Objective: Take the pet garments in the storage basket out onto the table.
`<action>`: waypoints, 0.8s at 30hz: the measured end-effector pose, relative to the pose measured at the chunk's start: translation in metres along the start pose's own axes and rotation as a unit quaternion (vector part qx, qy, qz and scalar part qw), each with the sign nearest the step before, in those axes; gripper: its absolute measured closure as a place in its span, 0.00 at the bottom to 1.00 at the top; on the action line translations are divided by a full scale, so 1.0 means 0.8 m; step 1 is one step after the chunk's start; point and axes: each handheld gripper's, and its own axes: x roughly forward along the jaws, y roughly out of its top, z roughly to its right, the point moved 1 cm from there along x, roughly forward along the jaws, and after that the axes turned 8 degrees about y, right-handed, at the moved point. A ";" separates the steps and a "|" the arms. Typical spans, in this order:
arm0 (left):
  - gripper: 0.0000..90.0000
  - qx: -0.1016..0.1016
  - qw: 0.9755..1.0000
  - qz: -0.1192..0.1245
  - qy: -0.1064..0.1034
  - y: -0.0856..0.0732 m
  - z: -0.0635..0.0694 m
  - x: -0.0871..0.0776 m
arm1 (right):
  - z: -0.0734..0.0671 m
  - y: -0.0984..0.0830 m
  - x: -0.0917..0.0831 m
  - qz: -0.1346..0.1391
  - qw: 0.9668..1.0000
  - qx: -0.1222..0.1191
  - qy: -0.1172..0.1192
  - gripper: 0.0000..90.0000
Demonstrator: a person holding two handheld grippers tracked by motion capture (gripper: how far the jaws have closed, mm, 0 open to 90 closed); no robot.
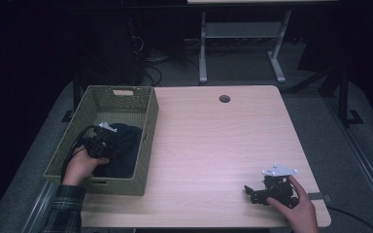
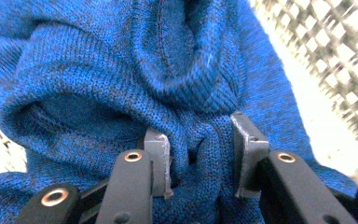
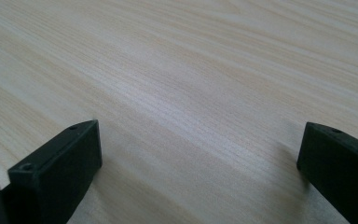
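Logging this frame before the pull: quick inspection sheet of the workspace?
Surface: light wood table, one round hole near the far edge.
Job's things: blue knit garment bunched inside the green woven basket at table's left.
Clutter: nothing seen.
Grippers: left gripper in the basket, jaws shut on a fold of the knit; right gripper resting low at the table's near right, jaws open, nothing between.
Cables: black cable trailing from left gripper.
Surroundings: dark room, white desk frame behind.
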 end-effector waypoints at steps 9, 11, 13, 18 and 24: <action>0.73 -0.028 0.997 0.075 -0.010 0.005 -0.009 -0.029 | 0.000 0.000 0.000 0.000 1.000 0.000 0.000 0.00; 0.73 -0.031 0.995 0.091 -0.009 0.006 -0.011 -0.037 | 0.000 0.000 0.000 0.000 1.000 0.000 0.000 0.00; 0.73 -0.035 0.994 0.106 -0.009 0.008 -0.012 -0.044 | 0.000 0.000 0.000 0.000 1.000 0.000 0.000 0.00; 0.73 -0.051 0.986 0.156 -0.014 0.012 -0.014 -0.065 | 0.000 0.000 0.000 0.000 1.000 0.001 0.000 0.00; 0.73 -0.053 0.977 0.203 -0.034 0.020 -0.012 -0.089 | 0.000 0.000 0.000 0.000 1.000 0.001 0.000 0.00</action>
